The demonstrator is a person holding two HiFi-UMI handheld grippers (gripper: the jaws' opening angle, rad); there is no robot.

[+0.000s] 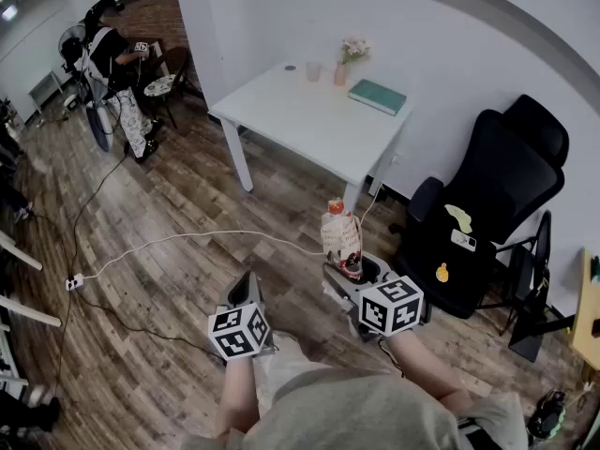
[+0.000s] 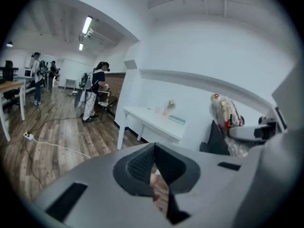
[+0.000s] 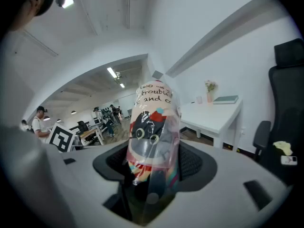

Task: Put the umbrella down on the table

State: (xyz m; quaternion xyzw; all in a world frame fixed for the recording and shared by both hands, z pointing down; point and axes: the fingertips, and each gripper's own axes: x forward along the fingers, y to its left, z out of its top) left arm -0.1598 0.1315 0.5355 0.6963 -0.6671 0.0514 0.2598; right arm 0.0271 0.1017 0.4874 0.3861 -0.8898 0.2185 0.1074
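While the umbrella (image 1: 341,237) stands upright in the right gripper (image 1: 349,268), the task is at its carrying step: the white table (image 1: 300,120) lies well ahead across the wooden floor (image 1: 169,279), and nothing has been set on it yet. In the right gripper view the jaws are clamped on the lower part of the folded umbrella (image 3: 153,137), which is wrapped in a clear plastic sleeve (image 3: 166,127) and rises between the two dark pads. The left gripper (image 1: 246,289) hangs beside it, apart from the umbrella; its own view shows the jaws brought together with nothing between them.

On the far side of the table stand a cup (image 1: 312,71), a small vase (image 1: 341,71) with flowers and a teal book (image 1: 378,96), leaving the near half bare. A black office chair (image 1: 487,204) sits to the right of the carrying hand.

Judging from this, the next move calls for walking to the table, tipping the umbrella from upright toward level, lowering it onto the bare near half clear of the book and vase, and only then opening the jaws. Releasing too high or too close to the edge could let it roll off.
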